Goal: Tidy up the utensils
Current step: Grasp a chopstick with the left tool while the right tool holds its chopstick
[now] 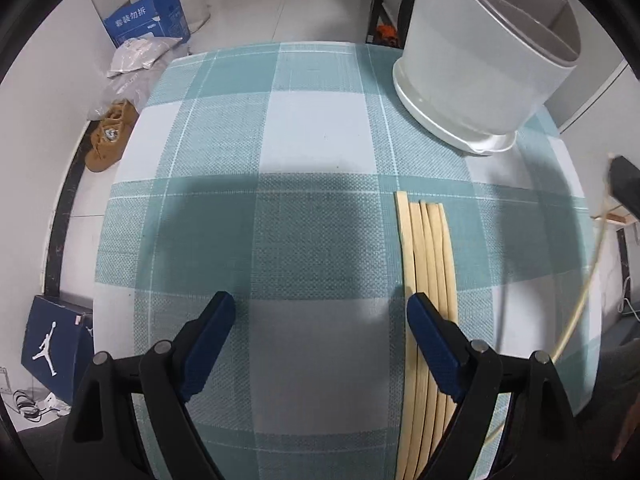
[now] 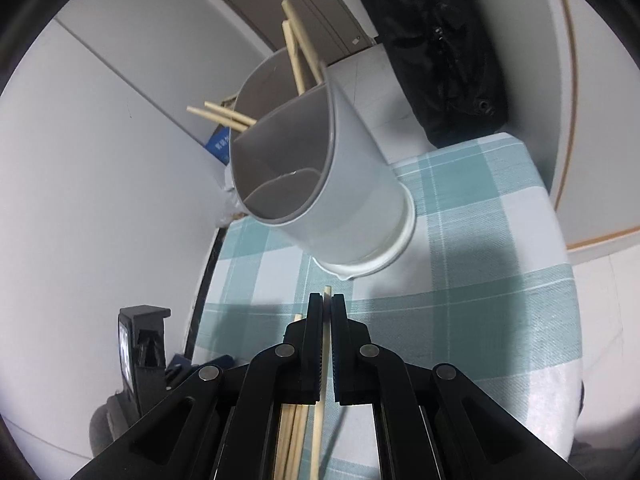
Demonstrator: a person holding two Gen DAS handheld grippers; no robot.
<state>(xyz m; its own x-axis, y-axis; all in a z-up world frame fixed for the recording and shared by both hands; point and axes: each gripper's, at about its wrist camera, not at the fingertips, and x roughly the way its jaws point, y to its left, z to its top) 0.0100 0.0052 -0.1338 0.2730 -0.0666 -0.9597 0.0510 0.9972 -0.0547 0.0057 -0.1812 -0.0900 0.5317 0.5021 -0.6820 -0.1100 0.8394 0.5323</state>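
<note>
Blue cardboard box [image 1: 148, 20], brown shoe [image 1: 110, 136], Jordan shoebox [image 1: 56, 350], perhaps a dark jacket [image 2: 432, 40].

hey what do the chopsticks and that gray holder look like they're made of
The chopsticks on the table, and the one held in the right gripper, look like pale bamboo or light wood: matte tan, squared ends, no sheen. The holder looks like molded plastic: smooth gray inner divider, frosted whitish wall, glossy white base. Ceramic can't be ruled out for the base.

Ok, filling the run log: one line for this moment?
right tool: shut on chopstick | left tool: open, over loose chopsticks | holder: upright
</note>
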